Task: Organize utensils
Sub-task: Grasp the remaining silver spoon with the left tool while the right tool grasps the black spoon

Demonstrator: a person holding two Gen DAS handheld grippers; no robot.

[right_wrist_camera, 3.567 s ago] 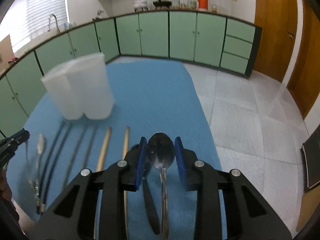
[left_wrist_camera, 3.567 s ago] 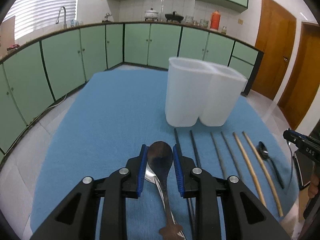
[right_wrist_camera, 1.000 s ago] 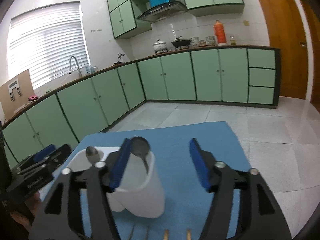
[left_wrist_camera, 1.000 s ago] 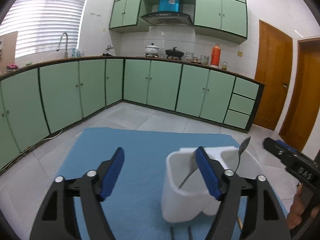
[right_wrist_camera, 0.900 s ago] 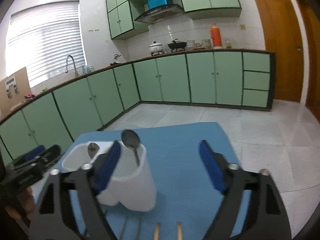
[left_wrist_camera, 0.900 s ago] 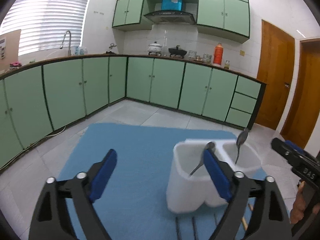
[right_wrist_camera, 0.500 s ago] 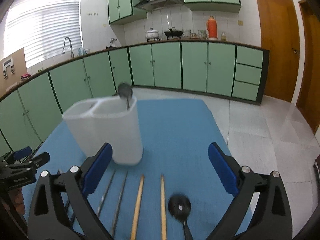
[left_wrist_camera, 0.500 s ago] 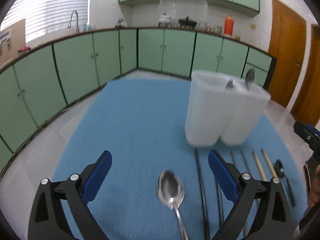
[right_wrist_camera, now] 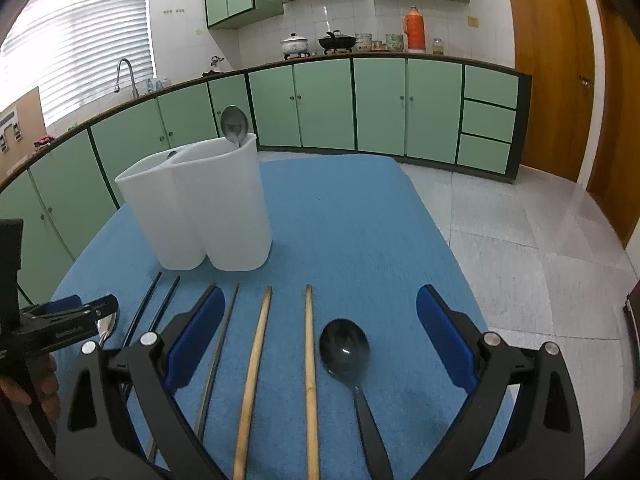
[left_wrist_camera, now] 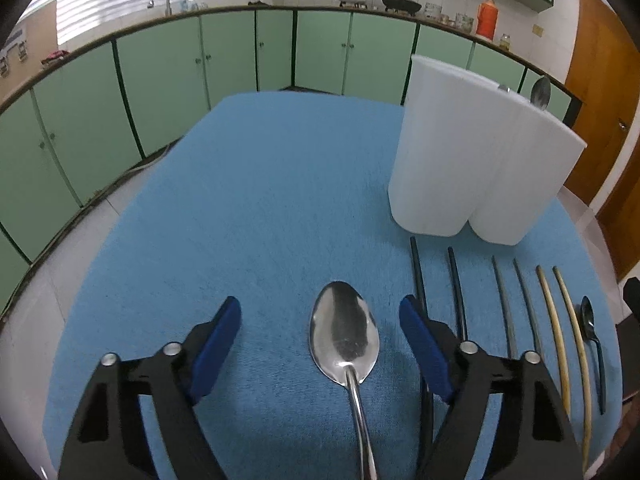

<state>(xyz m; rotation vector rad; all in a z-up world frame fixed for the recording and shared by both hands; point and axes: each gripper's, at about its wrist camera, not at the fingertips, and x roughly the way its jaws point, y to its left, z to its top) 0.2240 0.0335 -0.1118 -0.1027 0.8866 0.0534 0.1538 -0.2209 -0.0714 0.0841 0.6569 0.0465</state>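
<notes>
A silver spoon (left_wrist_camera: pixel 344 332) lies on the blue mat (left_wrist_camera: pixel 260 208), its bowl between the fingers of my left gripper (left_wrist_camera: pixel 320 312). Those jaws are closing, and the pads stand apart from the spoon. In the right wrist view a black spoon (right_wrist_camera: pixel 344 348) lies between the wide-open fingers of my right gripper (right_wrist_camera: pixel 320 296), untouched. The white two-compartment holder (left_wrist_camera: pixel 472 160) stands upright behind them, with a spoon bowl (right_wrist_camera: pixel 235 124) poking above its rim. Between the spoons lie black chopsticks (left_wrist_camera: pixel 416 276), grey chopsticks (left_wrist_camera: pixel 502 296) and wooden chopsticks (right_wrist_camera: pixel 256 352).
The mat covers a table that ends just right of the black spoon, with tiled floor (right_wrist_camera: pixel 540 240) beyond. Green kitchen cabinets (right_wrist_camera: pixel 380 108) ring the room. The left gripper's black body (right_wrist_camera: pixel 60 332) and a hand show at the left edge of the right wrist view.
Both grippers have come down from above the holder to the mat. A spoon now lies between each pair of fingers. The left jaws stand narrower than half a second ago.
</notes>
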